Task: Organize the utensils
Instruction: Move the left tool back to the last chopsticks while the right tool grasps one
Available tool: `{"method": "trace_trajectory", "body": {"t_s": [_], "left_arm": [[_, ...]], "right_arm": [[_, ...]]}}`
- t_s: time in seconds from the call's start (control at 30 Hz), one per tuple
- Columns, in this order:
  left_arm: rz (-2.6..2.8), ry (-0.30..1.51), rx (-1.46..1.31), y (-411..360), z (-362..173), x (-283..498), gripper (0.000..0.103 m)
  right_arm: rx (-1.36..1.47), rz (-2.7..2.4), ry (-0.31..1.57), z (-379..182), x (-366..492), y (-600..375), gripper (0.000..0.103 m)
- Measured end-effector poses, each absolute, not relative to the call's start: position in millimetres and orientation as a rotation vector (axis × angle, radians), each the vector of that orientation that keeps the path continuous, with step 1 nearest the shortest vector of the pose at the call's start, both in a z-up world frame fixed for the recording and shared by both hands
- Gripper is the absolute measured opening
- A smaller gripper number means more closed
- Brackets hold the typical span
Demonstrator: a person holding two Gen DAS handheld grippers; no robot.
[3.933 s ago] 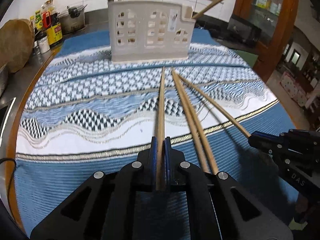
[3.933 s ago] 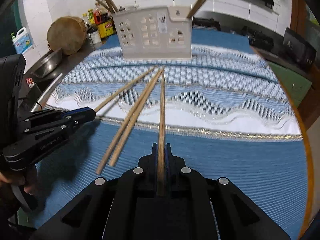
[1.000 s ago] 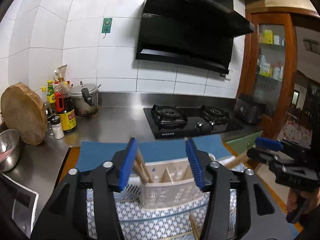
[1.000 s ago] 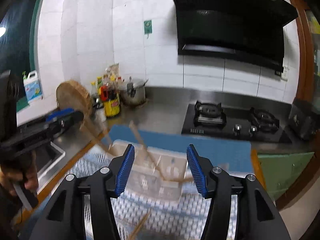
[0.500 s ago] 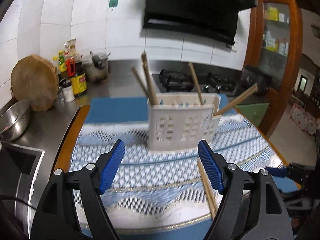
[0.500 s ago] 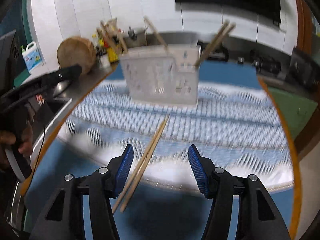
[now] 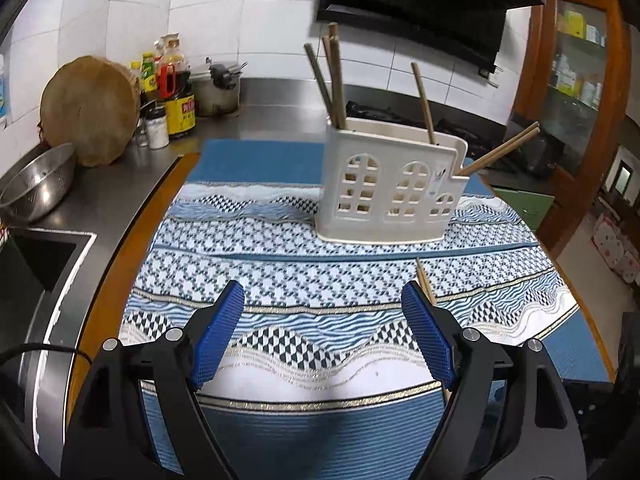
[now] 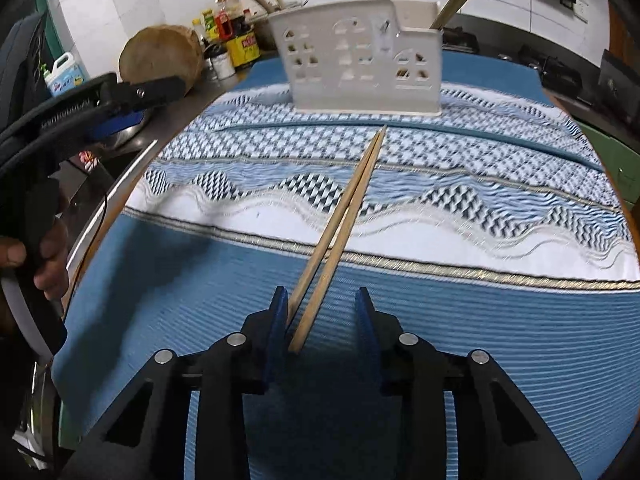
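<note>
My right gripper is closing its jaws around the near ends of two wooden chopsticks lying on the blue patterned cloth, pads not yet pressing. My left gripper opens wide, empty, facing the white plastic utensil holder.

A blue tablecloth banded with white-and-navy chequered waves is seen; the cream utensil holder holds tan chopsticks.

The near ends of the two chopsticks vanish behind the left tool's right finger; the holder's sticks run past the top edge.
</note>
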State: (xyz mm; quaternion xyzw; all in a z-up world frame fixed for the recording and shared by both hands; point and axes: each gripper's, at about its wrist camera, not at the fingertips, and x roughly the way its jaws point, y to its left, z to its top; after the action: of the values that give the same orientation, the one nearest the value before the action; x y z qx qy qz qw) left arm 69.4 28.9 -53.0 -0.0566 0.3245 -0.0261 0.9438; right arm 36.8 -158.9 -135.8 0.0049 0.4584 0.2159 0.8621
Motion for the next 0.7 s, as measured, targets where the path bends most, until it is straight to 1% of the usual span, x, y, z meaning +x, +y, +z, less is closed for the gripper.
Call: {"method": "trace_trajectory", "body": {"t_s": [0.13,0.17,0.63,0.67,0.7], "left_arm": [[-0.042,0.683,-0.125,34,-61,67,0.081],[-0.041,0.685,-0.127,34,-62,67,0.081],[-0.043,0.724,-0.142,33,-78,62,0.081],[-0.044,0.728,-0.145,33,-79,61,0.081],[-0.047,0.731,-0.145,32,-80,61,0.081]], "right_arm": [[0.023,0.450,0.984,-143,37,-157,0.028],[0.027,0.451,0.989,-144,38,-157,0.025],[0.011,0.402,1.031,-152,45,-146,0.016],[0.008,0.398,1.031,-152,46,-145,0.015],[0.001,0.392,1.030,-152,47,-143,0.011]]}}
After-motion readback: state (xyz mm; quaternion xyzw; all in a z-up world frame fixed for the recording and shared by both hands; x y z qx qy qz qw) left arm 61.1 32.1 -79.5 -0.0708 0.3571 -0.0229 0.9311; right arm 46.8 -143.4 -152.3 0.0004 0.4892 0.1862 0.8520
